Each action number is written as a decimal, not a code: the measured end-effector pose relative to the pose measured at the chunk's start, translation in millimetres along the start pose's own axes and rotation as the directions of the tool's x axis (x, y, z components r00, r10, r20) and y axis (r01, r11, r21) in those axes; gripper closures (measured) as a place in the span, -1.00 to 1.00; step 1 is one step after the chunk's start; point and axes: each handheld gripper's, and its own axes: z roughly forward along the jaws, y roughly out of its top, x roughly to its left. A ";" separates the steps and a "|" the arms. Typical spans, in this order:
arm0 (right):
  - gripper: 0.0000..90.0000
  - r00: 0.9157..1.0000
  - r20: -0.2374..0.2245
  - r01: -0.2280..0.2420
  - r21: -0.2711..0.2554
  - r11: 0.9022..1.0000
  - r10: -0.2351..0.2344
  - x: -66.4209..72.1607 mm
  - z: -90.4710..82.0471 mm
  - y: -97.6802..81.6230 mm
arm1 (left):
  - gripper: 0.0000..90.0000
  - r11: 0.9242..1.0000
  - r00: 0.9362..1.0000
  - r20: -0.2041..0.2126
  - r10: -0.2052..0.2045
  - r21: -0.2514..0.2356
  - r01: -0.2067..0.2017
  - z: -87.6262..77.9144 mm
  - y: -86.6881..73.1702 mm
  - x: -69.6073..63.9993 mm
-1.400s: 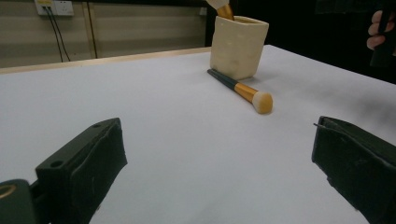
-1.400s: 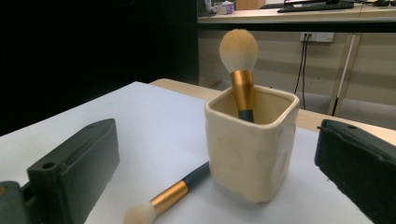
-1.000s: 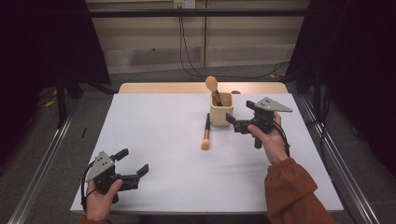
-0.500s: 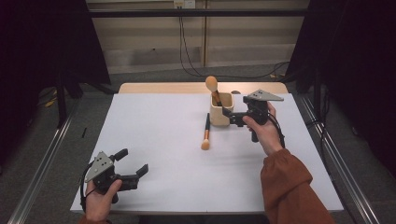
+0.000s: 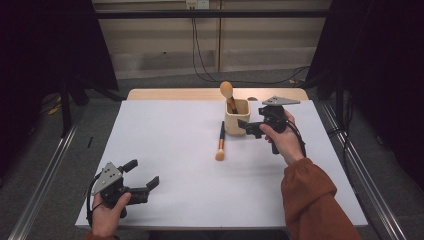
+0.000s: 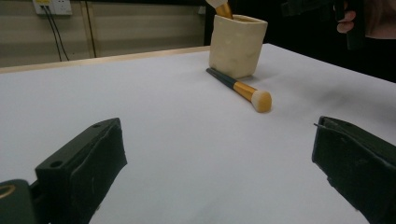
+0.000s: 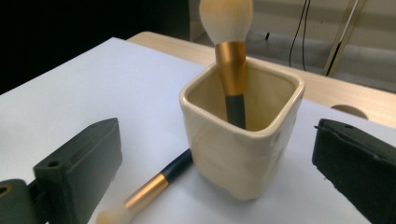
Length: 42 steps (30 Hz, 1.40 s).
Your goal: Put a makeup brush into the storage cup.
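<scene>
Now right claw (image 5: 246, 126) gapes beside cup (image 5: 236, 117); brush (image 5: 220, 142) lies flat.

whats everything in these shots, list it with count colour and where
cup: 1, cream, square-mouthed, upright at the far middle of the table
brush in cup: 1, dark handle, gold ferrule, pale bristles up, standing in the cup
brush on table: 1, dark handle, gold ferrule, pale head, lying flat just left of the cup, head toward the person
table: 1, white top with a wooden far edge
wall sockets and cables: dark cables hanging down the back wall
left tool: 1, black, open, low at the near left corner
right tool: 1, black, open, at the cup's right side
hands: 2, one holding each tool; orange sleeve on the right arm
</scene>
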 end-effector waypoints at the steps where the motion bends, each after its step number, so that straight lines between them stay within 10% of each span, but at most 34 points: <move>1: -0.97 1.000 -0.006 -0.010 0.019 1.000 0.010 -0.2 0.9 0.3 | -0.94 1.000 1.000 0.000 -0.001 -0.001 0.001 0.0 0.0 0.0; 7: -0.96 1.000 -0.008 -0.012 0.146 0.989 0.013 1.1 7.6 1.8 | -0.94 1.000 1.000 -0.005 -0.001 0.001 0.001 0.1 -0.2 0.2; 11: -0.89 1.000 0.008 -0.019 0.259 0.966 0.017 -0.6 11.9 4.2 | -0.94 1.000 1.000 -0.006 -0.005 0.004 0.005 0.7 -0.6 0.4; 34: -0.88 1.000 0.027 -0.026 0.624 0.781 0.012 0.7 39.2 2.6 | -0.94 1.000 1.000 -0.001 0.005 0.017 -0.005 2.1 -1.2 -0.3; 42: -0.90 1.000 0.010 -0.017 0.637 0.771 0.014 11.1 50.1 5.8 | -0.94 1.000 1.000 0.003 0.014 0.024 -0.014 3.0 -1.2 -0.7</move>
